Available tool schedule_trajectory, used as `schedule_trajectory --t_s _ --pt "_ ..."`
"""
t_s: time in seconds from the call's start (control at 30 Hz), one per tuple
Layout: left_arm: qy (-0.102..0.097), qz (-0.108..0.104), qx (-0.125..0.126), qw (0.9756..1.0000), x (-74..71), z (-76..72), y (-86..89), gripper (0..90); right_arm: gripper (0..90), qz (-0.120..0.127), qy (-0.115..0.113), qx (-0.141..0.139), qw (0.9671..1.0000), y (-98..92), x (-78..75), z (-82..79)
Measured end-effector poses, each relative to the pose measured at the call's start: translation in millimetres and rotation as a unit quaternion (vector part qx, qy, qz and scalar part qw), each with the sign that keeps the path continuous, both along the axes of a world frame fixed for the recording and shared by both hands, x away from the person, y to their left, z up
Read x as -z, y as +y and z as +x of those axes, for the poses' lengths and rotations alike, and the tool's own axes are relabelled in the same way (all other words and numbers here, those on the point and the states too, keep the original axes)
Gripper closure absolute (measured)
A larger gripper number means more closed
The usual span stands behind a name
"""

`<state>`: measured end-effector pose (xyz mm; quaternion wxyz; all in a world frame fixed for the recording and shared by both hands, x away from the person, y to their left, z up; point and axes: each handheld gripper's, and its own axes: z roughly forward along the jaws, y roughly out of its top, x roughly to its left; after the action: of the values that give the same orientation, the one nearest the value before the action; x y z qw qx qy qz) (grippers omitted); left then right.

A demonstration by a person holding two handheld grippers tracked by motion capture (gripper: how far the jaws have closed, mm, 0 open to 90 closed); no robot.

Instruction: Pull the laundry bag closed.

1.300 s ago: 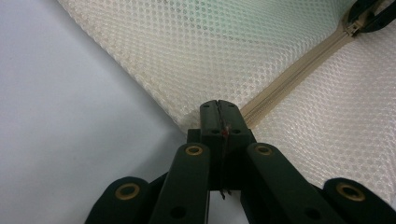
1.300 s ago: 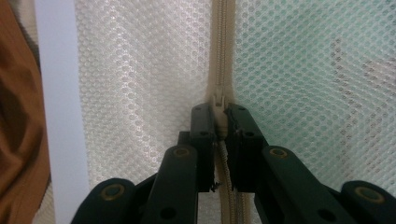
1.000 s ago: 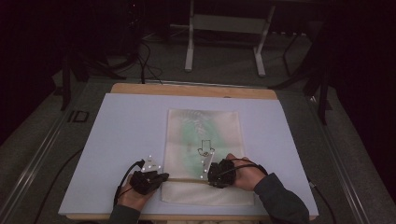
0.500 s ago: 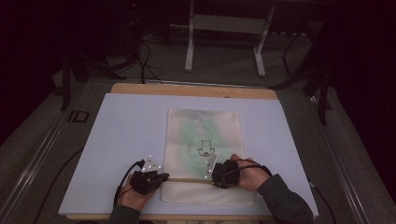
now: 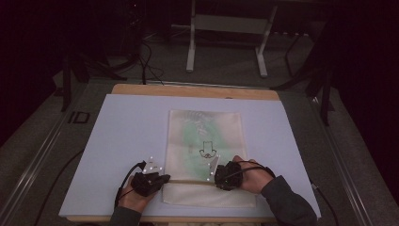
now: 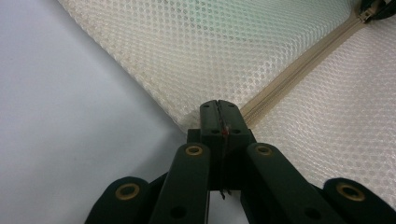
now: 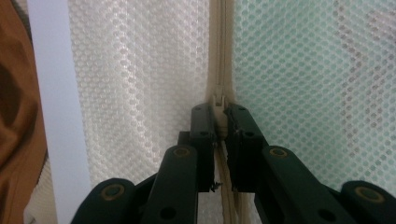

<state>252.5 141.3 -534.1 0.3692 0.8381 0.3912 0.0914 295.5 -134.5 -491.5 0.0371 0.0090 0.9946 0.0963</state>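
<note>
The mesh bag lies flat at the table's centre; its zipper runs left–right along the near end. The left gripper is clamped on the zipper's left end. The right gripper is closed on the zipper pull, at the zipper's right end.

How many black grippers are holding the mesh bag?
2. The left gripper pinches the mesh bag at its left edge, where the zipper ends. The right gripper is shut on the zipper pull, near the bag's right side.
</note>
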Motion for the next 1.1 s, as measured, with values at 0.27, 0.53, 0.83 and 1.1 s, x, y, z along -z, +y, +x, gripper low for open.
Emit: schedule_trajectory --t_s 0.27,0.53,0.83,1.1 --pt "0.0 0.001 0.0 1.0 -0.1 0.0 0.0 89.5 82.3 0.0 0.005 0.006 1.0 -4.9 -0.7 0.3" --pt "0.0 0.0 0.0 1.0 0.0 0.0 -0.1 89.5 82.3 0.002 0.005 0.006 1.0 -8.7 -1.9 0.7" --pt "0.0 0.001 -0.001 1.0 -0.2 0.0 -0.5 89.5 82.4 -0.001 0.004 0.007 1.0 -10.3 -2.6 1.0" --pt "0.0 0.001 0.0 1.0 -0.2 0.1 -0.4 89.5 82.4 -0.002 0.004 0.008 1.0 -15.3 -3.7 1.5"
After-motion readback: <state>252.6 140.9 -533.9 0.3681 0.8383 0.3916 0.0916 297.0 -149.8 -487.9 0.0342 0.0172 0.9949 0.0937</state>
